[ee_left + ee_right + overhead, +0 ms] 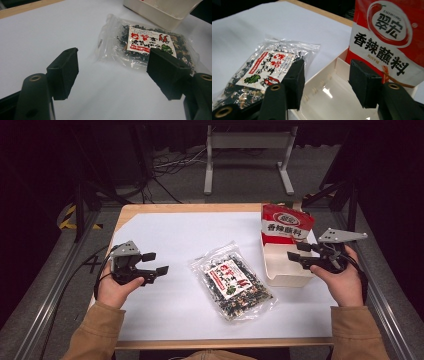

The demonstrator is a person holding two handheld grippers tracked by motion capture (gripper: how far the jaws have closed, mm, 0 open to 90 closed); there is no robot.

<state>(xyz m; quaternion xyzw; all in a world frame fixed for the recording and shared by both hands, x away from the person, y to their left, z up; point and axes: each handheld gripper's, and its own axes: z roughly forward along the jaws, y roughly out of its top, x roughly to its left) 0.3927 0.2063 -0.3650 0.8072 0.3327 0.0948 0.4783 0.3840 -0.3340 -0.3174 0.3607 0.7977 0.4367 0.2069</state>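
Red and white, that seasoning pouch (286, 224) stands upright against the far wall of the cream tray (280, 270), leaning on it so the label faces you and the tray floor in front of it stays free. Your right gripper (302, 256) hovers over the tray's near end, jaws apart with nothing between them; in the right gripper view the pouch (387, 40) rises just beyond the far pad, not touching it. That reads like a hand clear of a bag already parked in the tray.

Next out: the clear bag of dried seaweed mix (232, 281) lies flat on the white sheet near the middle of the desk (150, 210), just left of the tray and apart from it. It's lying askew, one corner aimed toward the tray, so it looks like the next candidate to go in, and the open floor of the tray would take it.

Your left gripper (154, 263) rests at the left side of the desk, jaws wide apart and empty, pointed at that seaweed bag (147, 45) but well short of it. Good waiting spot: aimed, out of the right hand's way.
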